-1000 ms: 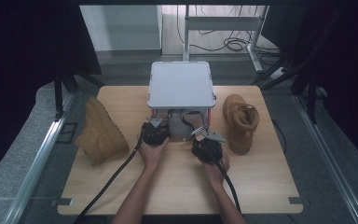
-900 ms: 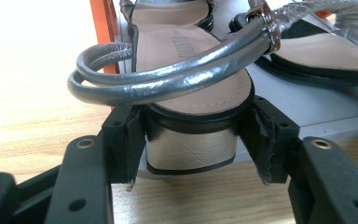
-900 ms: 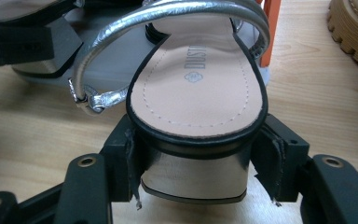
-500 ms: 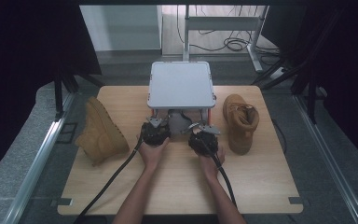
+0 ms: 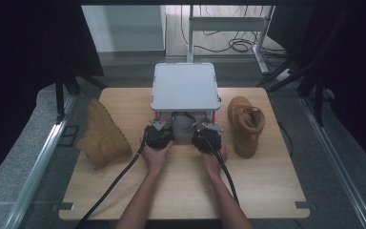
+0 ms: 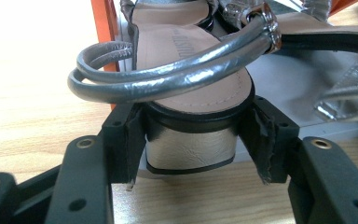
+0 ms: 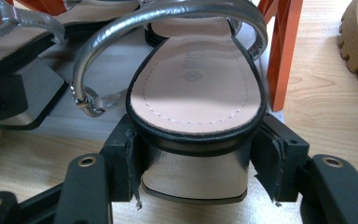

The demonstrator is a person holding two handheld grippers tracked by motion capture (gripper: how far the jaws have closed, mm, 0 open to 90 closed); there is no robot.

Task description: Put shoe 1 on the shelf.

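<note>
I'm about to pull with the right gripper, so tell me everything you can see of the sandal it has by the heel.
The sandal is silver, with a tan stitched insole bearing a small printed logo, black edging and a block heel in shiny metallic finish. A rounded silver strap arches over the heel end, with a small buckle at its left side. It lies level on the grey lower shelf of the small rack, heel toward the camera. The right gripper clamps the heel block, pads pressing both sides.

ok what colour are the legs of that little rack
Orange; the rack's leg shows best in the right gripper view.

Two tan boots (image 5: pixel 104 136) (image 5: pixel 246 123) flank a grey-topped rack (image 5: pixel 185 86) on the wooden table (image 5: pixel 267 186).
</note>
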